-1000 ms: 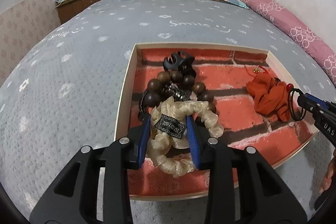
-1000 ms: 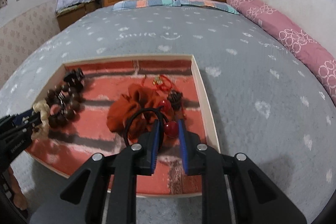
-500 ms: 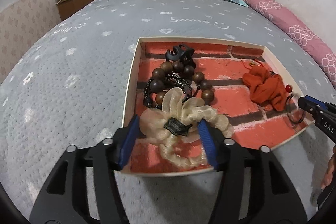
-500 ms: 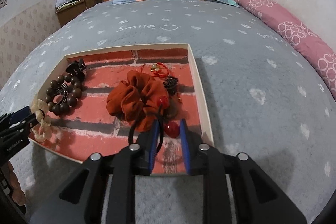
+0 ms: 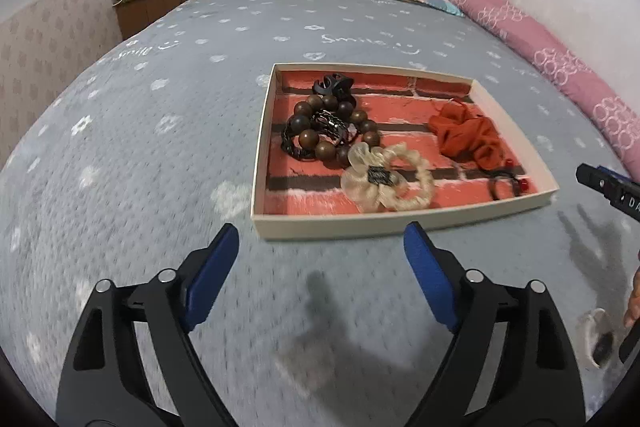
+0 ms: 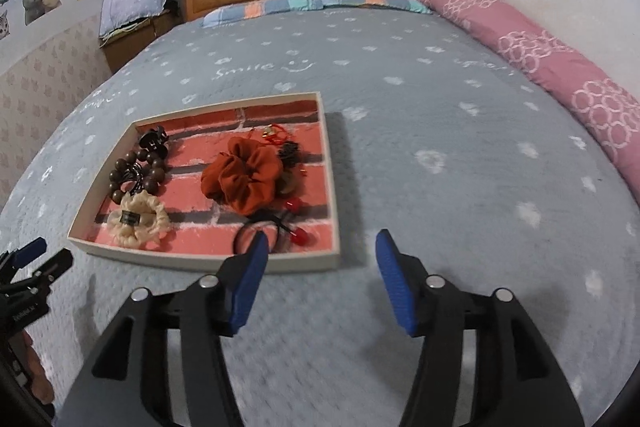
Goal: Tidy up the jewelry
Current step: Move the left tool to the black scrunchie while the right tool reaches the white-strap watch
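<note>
both the left gripper (image 5: pixel 320 255) and right gripper (image 6: pixel 318 259) hang empty by the tray's (image 5: pixel 400 223) near edge, fingers opening wide, so the putting-in step looks done, with nothing left to grab.

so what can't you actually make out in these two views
- Small red and gold trinket, right wrist view: too small to identify.
- Dark piece behind the orange scrunchie, right wrist view: partly covered by it.
- Right gripper, left wrist view: cut off by the frame edge.
- Item at the lower right edge, left wrist view: blurred.
</note>
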`<state>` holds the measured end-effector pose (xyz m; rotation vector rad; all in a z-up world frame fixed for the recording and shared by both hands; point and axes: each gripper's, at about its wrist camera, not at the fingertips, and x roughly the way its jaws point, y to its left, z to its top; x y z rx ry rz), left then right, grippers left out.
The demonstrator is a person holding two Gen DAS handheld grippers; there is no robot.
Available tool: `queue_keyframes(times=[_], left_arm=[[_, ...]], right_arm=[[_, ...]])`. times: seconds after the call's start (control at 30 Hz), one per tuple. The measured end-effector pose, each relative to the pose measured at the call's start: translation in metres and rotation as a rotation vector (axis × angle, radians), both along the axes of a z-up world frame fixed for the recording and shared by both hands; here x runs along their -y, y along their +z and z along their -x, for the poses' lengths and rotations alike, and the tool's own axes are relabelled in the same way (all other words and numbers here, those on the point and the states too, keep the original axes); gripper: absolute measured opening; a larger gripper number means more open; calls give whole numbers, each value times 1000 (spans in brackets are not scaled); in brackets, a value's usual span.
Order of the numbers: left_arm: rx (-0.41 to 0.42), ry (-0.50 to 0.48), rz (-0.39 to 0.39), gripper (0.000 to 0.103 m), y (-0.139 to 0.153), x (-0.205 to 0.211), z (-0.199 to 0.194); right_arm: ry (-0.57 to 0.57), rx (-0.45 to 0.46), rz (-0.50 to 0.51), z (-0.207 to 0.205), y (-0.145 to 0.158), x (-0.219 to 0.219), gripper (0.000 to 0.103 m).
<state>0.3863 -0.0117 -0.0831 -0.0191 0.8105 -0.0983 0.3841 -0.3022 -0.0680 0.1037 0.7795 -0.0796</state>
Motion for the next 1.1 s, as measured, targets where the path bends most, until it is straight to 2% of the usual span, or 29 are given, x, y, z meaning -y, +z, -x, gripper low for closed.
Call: queue_keyframes(times=[0.1,0.17,0.27,0.57,0.83,1.1], left_arm=[[19,2,6,92,9,-1,19],[37,2,10,94,15,-1,36],[43,-1,19,96,18,1,58],[1,-51,-9,97,-5,29,118],[-15,-70,-63,98,-28,42,151],[-48,-68,-50,98,-43,35,165]], right_arm=[[-10,9,1,24,7,13,58],[-18,22,3,46,10,22,63],[-19,26,18,73,8,31,65],[-20,5,68,137,-14,39,67],[-15,-44,55,150,-43,34,67],[-27,-63,69,154,-58,26,67]])
